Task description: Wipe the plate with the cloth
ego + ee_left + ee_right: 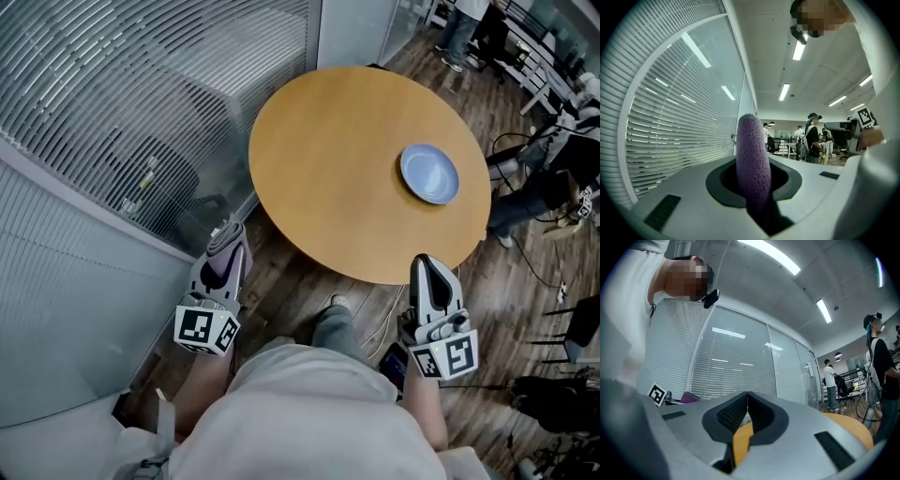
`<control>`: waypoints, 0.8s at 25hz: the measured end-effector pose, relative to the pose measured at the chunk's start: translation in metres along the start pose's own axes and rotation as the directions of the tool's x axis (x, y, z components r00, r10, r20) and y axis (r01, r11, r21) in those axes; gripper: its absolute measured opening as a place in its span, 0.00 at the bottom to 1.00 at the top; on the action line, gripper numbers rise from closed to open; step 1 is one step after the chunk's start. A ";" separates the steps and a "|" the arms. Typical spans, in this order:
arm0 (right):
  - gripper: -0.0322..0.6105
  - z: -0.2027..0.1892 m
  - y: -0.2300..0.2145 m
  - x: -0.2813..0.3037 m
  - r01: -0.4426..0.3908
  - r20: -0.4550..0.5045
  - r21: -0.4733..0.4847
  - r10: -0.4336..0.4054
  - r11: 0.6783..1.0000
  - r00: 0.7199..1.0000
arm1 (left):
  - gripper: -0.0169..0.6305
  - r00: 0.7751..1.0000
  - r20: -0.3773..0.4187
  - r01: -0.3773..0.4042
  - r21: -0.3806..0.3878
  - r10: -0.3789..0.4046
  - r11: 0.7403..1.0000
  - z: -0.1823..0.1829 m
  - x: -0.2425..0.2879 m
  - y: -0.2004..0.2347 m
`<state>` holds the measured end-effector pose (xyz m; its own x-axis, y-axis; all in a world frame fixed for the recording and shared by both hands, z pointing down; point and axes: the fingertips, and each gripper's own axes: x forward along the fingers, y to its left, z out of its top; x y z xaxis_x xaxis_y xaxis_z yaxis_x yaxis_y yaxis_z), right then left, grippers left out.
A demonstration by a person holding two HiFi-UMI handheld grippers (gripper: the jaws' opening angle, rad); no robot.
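A pale blue plate lies on the right side of a round wooden table. My left gripper is held off the table's near left edge, over the floor, shut on a purple cloth that stands up between its jaws. My right gripper is at the table's near edge below the plate, shut with nothing in it; its jaws meet at the tips. Both grippers are well short of the plate.
A glass wall with horizontal blinds runs along the left. Cables and chairs crowd the wooden floor at the right. People stand far back in the room. My foot is under the table's near edge.
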<state>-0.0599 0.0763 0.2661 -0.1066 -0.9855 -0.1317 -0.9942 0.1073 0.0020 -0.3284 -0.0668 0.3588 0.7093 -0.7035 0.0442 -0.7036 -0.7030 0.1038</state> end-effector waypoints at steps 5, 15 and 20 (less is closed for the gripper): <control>0.08 -0.003 -0.047 0.017 -0.020 -0.011 0.008 0.020 1.000 1.000 | 0.16 1.000 -0.012 -0.027 0.017 0.027 0.999 -0.003 0.040 -0.018; 0.08 -0.005 -0.144 0.035 -0.104 -0.003 0.044 0.104 0.994 0.995 | 0.16 0.991 -0.016 -0.130 0.041 0.131 0.991 0.001 0.083 -0.075; 0.08 -0.006 -0.172 0.053 -0.167 0.012 0.051 0.167 0.985 0.986 | 0.16 0.982 -0.011 -0.189 0.093 0.190 0.978 0.003 0.096 -0.091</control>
<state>0.1058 0.0049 0.2650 -0.2708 -0.9521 -0.1418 -0.9605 0.2770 -0.0262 -0.1963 -0.0709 0.3510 0.5629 -0.8233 0.0736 -0.8255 -0.5644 0.0003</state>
